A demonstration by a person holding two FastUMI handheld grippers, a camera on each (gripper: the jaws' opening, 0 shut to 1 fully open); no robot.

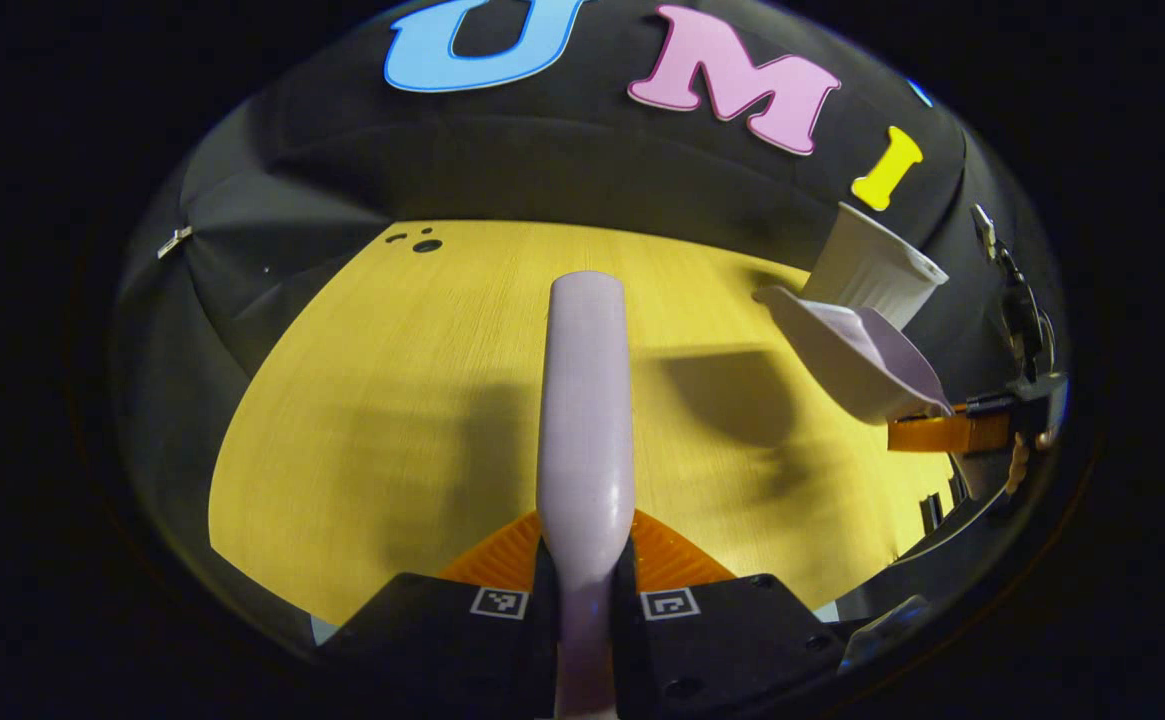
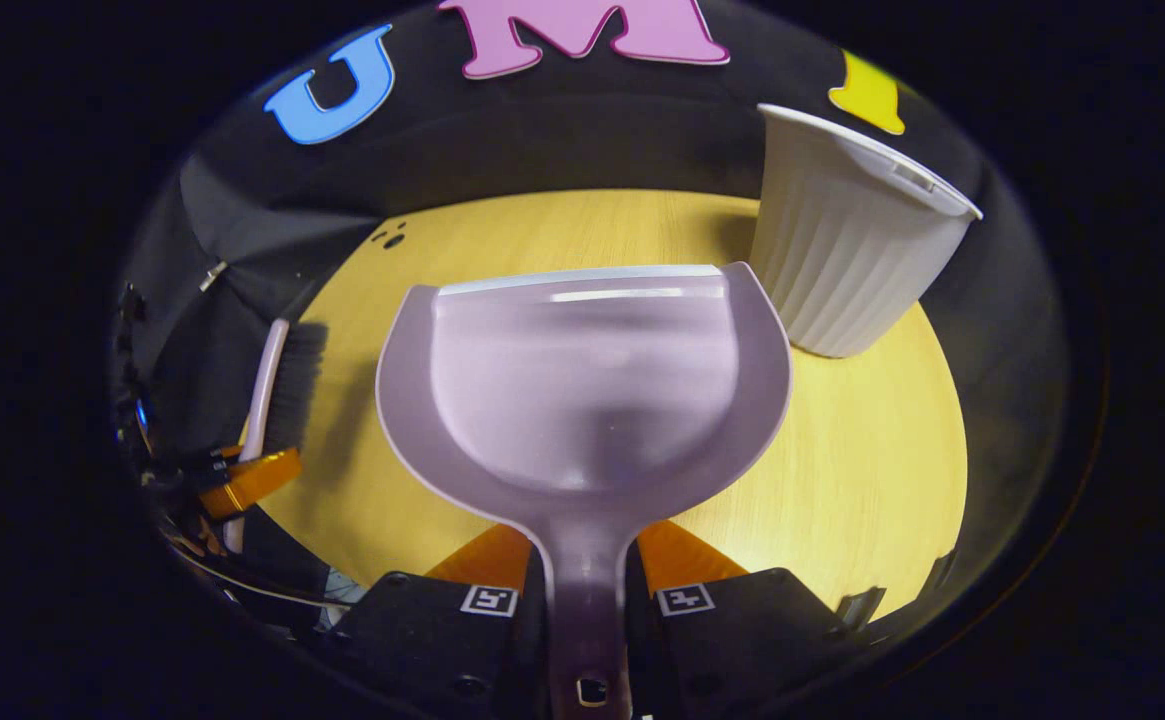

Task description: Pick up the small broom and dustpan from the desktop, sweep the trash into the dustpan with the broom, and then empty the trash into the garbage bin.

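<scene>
Holding dustpan (image 2: 582, 400), apparently empty.

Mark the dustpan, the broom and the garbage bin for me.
dustpan (image 2: 582, 390): right gripper view, middle of its scoop.
broom (image 1: 585, 420): left gripper view, back of its handle.
garbage bin (image 2: 842, 260): right gripper view, ribbed side wall.

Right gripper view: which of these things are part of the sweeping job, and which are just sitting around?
Part of the job:
- dustpan, clamped by the right gripper
- broom, clamped by the left gripper
- white ribbed bin, standing on the desk

Just there:
- small dark spots near the desk's far edge; whether they are trash, I cannot tell
</scene>
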